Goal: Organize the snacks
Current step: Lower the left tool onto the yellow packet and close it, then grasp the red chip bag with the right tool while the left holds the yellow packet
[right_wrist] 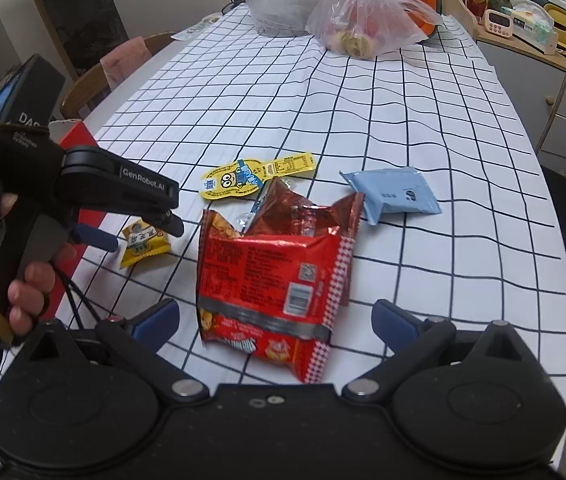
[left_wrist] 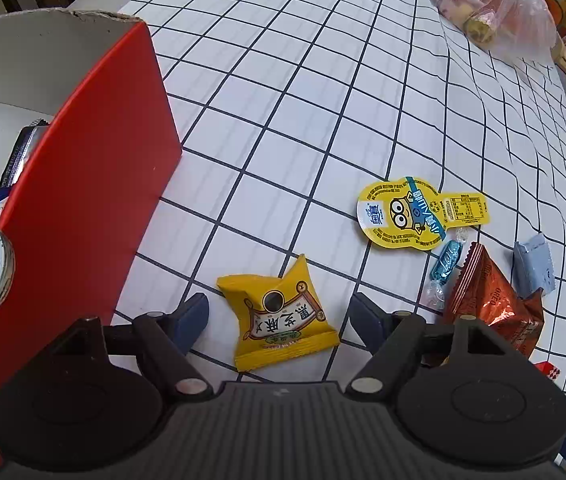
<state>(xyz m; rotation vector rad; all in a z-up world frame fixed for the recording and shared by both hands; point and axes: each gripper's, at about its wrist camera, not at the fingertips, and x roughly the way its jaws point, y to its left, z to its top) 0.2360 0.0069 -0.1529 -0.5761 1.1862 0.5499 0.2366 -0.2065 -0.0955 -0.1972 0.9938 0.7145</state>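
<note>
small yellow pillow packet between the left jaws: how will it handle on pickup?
The small yellow packet looks puffed and creased, so it will probably squash a little between the fingers of the left hand-held gripper, which is open around it. It seems light for its size. The glossy film may slip; it lies flat on the tablecloth, so rolling is unlikely.

The brown packet [left_wrist: 495, 308] says "OREO". The left gripper [right_wrist: 143, 222] says "GenRobot.AI" on its side. The black box [right_wrist: 23, 96] shows "DA".
</note>
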